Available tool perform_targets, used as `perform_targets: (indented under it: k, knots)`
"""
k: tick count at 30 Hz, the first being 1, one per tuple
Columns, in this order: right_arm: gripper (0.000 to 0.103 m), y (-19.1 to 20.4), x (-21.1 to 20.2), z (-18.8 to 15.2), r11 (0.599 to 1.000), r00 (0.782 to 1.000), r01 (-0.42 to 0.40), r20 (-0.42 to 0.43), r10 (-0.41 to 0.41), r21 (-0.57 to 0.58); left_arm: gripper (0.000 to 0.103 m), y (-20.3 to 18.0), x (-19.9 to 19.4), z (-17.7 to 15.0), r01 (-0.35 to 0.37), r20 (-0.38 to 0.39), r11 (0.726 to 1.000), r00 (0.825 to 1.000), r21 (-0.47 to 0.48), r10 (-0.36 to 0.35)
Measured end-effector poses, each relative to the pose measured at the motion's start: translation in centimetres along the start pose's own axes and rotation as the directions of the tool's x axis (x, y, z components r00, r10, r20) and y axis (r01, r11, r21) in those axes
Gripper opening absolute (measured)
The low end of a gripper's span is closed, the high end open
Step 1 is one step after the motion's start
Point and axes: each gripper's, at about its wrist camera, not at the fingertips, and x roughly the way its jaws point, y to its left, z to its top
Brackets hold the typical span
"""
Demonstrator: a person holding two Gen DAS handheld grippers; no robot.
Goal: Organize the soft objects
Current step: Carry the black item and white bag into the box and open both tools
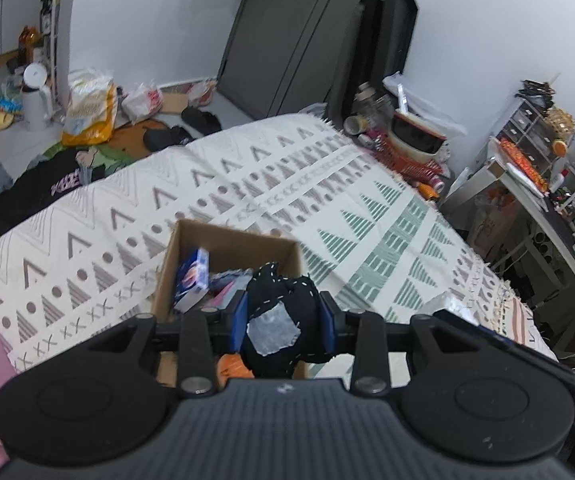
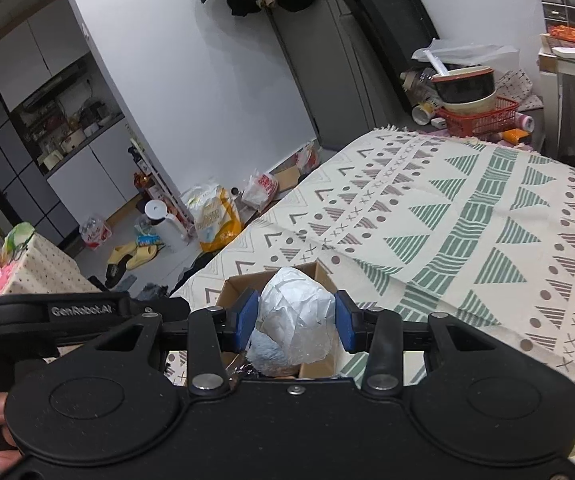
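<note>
A brown cardboard box sits on the patterned bedspread. It holds a blue packet and other small items. My left gripper is shut on a black stitched soft toy with a grey patch, held over the box's near right part. In the right wrist view my right gripper is shut on a white plastic-wrapped soft bundle with grey-blue fluff below, held over the same box. The left gripper's body shows at the left there.
The bed's far edge drops to a cluttered floor with bags, slippers and a white jug. A red basket with a bowl stands beyond the bed's far corner. A desk with shelves is at the right.
</note>
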Motion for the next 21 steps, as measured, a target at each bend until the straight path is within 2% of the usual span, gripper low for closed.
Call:
perform_targets:
  k: [10, 21]
  knots:
    - [0.041, 2.4, 3.3, -1.0, 1.000, 0.997, -0.007, -0.073, 0.005, -0.017, 0.037, 4.7, 3.5, -0.7, -0.026, -0.092, 0.997, 0.996, -0.066, 0.020]
    - [0.041, 3.5, 6.2, -2.1, 1.000, 0.990, 0.005, -0.141, -0.004, 0.008, 0.038, 7.4, 7.5, -1.6, -0.042, -0.154, 0.993, 0.988, -0.111, 0.025]
